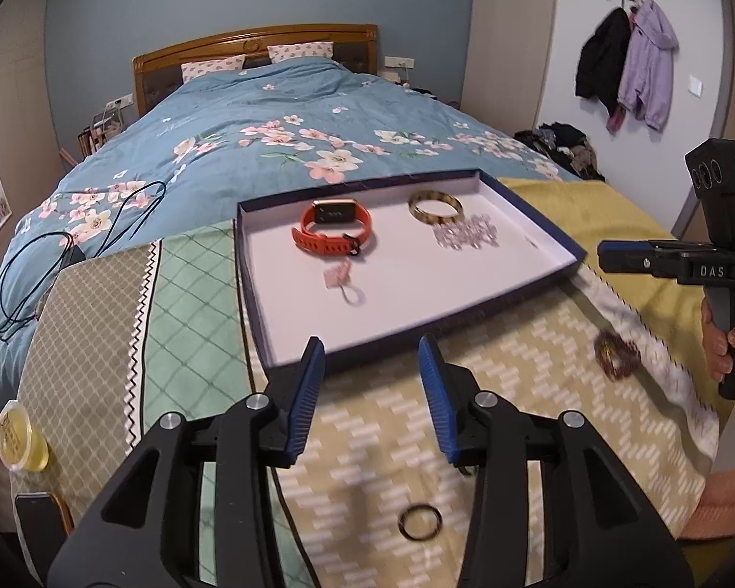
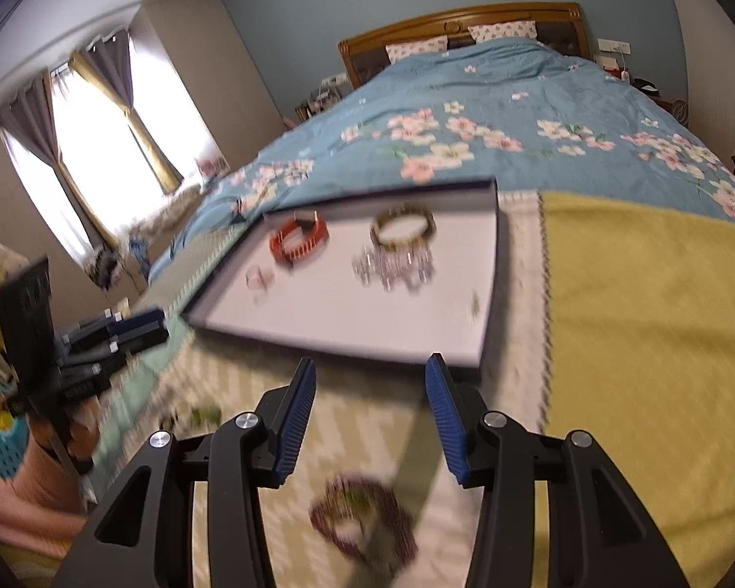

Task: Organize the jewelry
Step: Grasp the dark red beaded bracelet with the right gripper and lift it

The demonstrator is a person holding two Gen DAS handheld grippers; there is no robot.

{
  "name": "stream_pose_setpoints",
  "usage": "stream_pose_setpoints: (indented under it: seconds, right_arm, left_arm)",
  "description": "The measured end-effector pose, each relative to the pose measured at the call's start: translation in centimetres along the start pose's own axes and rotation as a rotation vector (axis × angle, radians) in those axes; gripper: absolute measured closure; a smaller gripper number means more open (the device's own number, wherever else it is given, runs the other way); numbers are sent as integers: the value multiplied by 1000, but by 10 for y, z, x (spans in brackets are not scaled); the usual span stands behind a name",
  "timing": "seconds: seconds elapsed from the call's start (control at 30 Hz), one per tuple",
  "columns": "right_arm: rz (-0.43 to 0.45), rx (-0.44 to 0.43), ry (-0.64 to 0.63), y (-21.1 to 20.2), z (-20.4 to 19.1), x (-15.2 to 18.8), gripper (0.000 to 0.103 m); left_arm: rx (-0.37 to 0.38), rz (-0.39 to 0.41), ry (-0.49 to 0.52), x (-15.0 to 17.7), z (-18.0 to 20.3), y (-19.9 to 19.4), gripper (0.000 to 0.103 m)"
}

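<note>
Left wrist view shows your left gripper (image 1: 372, 360) part open and empty above a dark ring (image 1: 420, 522) on the bed. Your right gripper (image 2: 371, 377), also empty and part open, hangs over the purple beaded bracelet (image 2: 362, 519). Next, lower, close, and carry both into the tray (image 1: 539, 264).

A shallow tray (image 1: 539, 215) with dark blue walls and a white floor lies flat on the patterned blanket (image 1: 514, 343) at the foot of the bed. Inside it, an orange-strapped watch (image 1: 335, 228) lies toward the far left, a gold bangle (image 1: 436, 206) toward the far right, a silvery chain piece (image 1: 465, 235) just in front of the bangle, and a small pink tagged piece (image 1: 340, 279) nearer. Outside the tray on the blanket lie a dark beaded bracelet (image 1: 617, 355) and a dark ring (image 1: 420, 522).
</note>
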State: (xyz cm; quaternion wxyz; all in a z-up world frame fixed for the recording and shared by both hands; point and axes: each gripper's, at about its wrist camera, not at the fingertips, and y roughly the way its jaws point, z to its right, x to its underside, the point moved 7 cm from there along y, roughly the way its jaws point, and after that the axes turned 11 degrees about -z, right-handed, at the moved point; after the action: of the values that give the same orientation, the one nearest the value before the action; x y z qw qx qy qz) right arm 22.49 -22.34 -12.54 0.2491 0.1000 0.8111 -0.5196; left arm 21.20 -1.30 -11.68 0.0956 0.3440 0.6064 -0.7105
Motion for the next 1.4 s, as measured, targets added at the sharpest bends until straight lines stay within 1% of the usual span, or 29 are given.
stream_pose_setpoints:
  seconds: [0.1,0.13,0.17,0.3,0.4,0.43,0.47,0.5,0.63,0.67,0.73,0.77,0.87,1.07,1.4]
  right_arm:
    - [-39,31,-24,3,1,20,59]
    - [-50,37,-31,4,1,26,61]
    - [-63,38,-37,5,1,32,66]
    - [-103,76,-69,13,-1,46,74]
    - [-106,90,-79,15,-2,47,77]
    - [-104,100,-84,15,-1,47,79]
    - [-108,112,-89,16,-1,47,83]
    - [-118,127,-93,18,0,47,84]
    - [-119,158,-112,20,1,49,87]
    - [-118,164,-116,20,0,50,89]
    - [-115,171,-123,21,-2,51,99]
    - [-116,160,-120,20,-3,51,100]
    - [-103,145,-119,16,-7,52,101]
    - [-40,111,-139,-4,-24,48,101]
    - [30,41,-165,-29,-53,42,101]
  left_arm:
    - [19,-2,13,10,9,-3,61]
    - [24,-3,12,13,12,-3,61]
    - [25,-5,12,14,14,-3,61]
    - [43,-17,-4,24,19,-2,60]
    - [49,-22,-10,29,21,-3,60]
    - [51,-23,-11,30,21,-3,59]
    - [52,-24,-13,31,20,-3,58]
    - [53,-25,-14,32,20,-3,58]
    - [59,-29,-23,38,18,-3,58]
    - [61,-30,-25,39,18,-3,58]
    - [64,-33,-30,41,18,-3,58]
    - [65,-34,-31,42,18,-3,58]
    - [69,-32,-27,45,18,-5,58]
    - [75,-28,-1,53,21,-11,58]
    - [87,-44,40,64,33,-9,59]
